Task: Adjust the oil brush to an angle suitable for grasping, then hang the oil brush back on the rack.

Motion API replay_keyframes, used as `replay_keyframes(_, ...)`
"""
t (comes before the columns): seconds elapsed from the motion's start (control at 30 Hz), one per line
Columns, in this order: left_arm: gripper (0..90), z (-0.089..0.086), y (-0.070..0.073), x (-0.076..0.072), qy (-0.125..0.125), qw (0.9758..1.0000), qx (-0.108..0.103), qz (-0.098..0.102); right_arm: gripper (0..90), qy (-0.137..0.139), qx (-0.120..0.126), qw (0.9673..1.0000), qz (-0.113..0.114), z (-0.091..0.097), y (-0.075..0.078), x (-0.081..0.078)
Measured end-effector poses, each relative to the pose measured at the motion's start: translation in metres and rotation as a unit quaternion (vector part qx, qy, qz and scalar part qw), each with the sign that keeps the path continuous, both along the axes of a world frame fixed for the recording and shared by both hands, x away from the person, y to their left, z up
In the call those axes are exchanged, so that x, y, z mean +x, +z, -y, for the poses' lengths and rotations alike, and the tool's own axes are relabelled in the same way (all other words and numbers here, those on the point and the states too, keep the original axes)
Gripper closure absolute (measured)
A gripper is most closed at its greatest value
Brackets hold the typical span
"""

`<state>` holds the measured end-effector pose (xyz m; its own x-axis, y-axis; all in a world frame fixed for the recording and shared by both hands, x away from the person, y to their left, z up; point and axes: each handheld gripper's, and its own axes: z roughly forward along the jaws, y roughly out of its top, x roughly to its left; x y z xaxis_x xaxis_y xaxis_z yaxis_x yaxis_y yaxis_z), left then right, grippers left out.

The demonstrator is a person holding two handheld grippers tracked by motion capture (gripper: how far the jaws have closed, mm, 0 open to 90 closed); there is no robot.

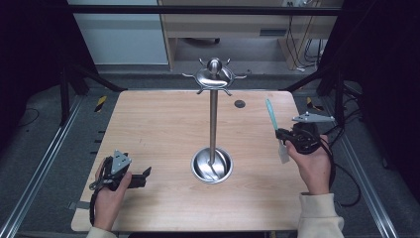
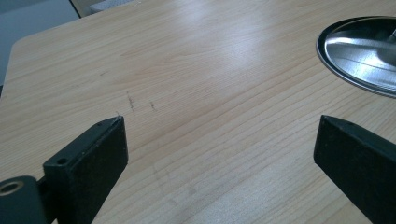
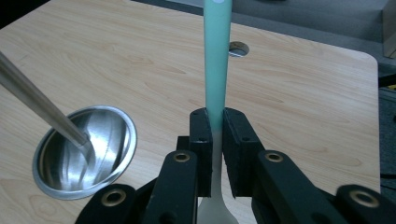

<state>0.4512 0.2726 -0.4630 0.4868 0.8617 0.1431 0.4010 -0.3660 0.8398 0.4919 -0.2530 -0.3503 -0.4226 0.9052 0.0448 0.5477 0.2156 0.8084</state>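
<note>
Teal-handled spatula [image 3: 217, 60] clamped in right gripper [image 3: 214, 135]; left gripper [image 2: 219, 154] agape over table [image 2: 196, 70] — high view adds steel stand [image 1: 213, 116].

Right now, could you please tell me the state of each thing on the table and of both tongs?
Left tongs: open, empty, low over the table.
Right tongs: shut on the spatula.
Spatula: held off the table, green handle pointing away.
Metal stand: upright at mid-table, hooks bare.
Table: wooden, lightly scuffed.
</note>
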Motion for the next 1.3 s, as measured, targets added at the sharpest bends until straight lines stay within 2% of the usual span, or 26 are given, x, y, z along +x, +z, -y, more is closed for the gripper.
replay_keyframes(0.33,2.5,0.001,0.0,0.0,0.0,1.0,0.001,-0.001,82.8,0.006,0.014,0.9997,0.017,0.001,0.01,-0.006)
replay_keyframes(0.47,2.5,0.0,0.0,0.0,0.0,1.0,0.001,0.0,82.8,0.018,0.025,0.9991,0.029,0.001,0.017,-0.011)
replay_keyframes(0.67,2.5,0.001,0.0,0.0,-0.001,1.0,0.002,0.0,82.8,0.034,0.04,0.9974,0.05,-0.006,0.03,-0.02)
replay_keyframes(0.9,2.5,0.0,0.0,0.0,0.001,1.0,0.002,0.0,82.8,0.047,0.05,0.9957,0.062,-0.01,0.038,-0.028)
replay_keyframes(1.03,2.5,0.0,0.0,0.0,0.001,1.0,0.002,0.0,82.8,0.057,0.061,0.9938,0.073,-0.012,0.045,-0.034)
replay_keyframes(1.13,2.5,0.0,0.0,0.0,0.002,1.0,0.001,0.0,82.8,0.07,0.078,0.9905,0.089,-0.013,0.054,-0.043)
replay_keyframes(1.2,2.5,0.0,0.0,0.0,0.002,1.0,0.001,-0.001,82.8,0.072,0.08,0.9899,0.092,-0.014,0.055,-0.045)
replay_keyframes(1.3,2.5,0.001,0.0,0.0,0.0,1.0,0.002,-0.001,82.8,0.086,0.079,0.9868,0.112,-0.018,0.063,-0.052)
